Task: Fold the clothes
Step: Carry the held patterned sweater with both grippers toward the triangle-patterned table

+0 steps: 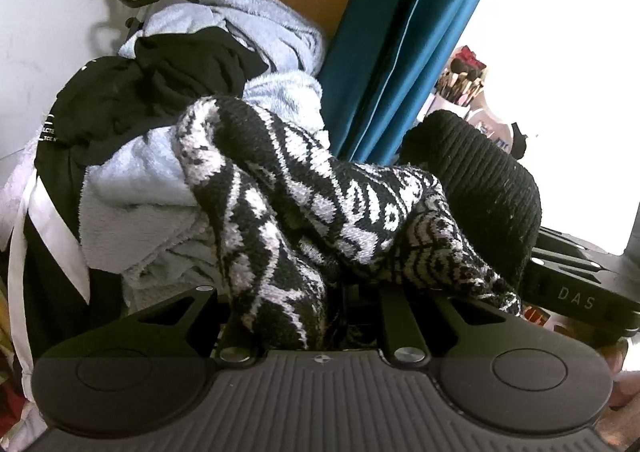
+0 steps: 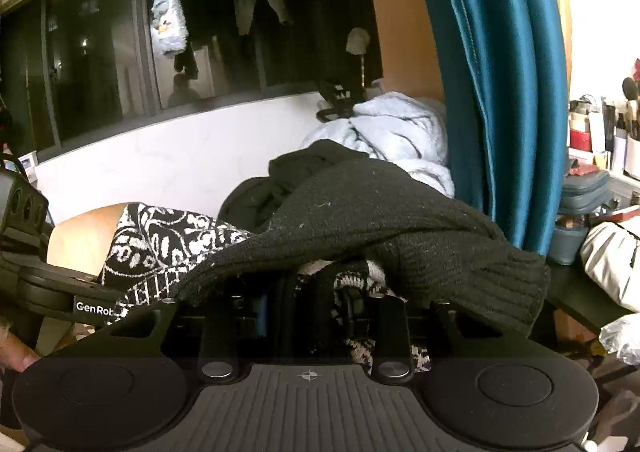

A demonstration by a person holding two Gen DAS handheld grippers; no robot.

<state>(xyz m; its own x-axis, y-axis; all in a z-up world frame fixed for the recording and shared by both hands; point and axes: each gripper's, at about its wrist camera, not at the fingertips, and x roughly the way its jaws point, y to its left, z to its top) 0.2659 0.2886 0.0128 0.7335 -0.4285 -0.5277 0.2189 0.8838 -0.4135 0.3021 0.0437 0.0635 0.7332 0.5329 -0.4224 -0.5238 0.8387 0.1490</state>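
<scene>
Patterned knit sweater [image 1: 304, 207] bunched over both jaws, laundry heap [image 1: 160, 99] just behind.

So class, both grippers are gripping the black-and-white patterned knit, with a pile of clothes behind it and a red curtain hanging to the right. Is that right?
Not quite: the curtain is teal blue, not red, as the right wrist view shows. The rest stands: the left gripper and right gripper both grip the patterned knit, with the pile of clothes behind it.

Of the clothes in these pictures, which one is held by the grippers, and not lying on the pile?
The black-and-white patterned knit sweater. It drapes over both grippers; the pale blue fleece and the plain black garment lie on the pile behind it.
</scene>
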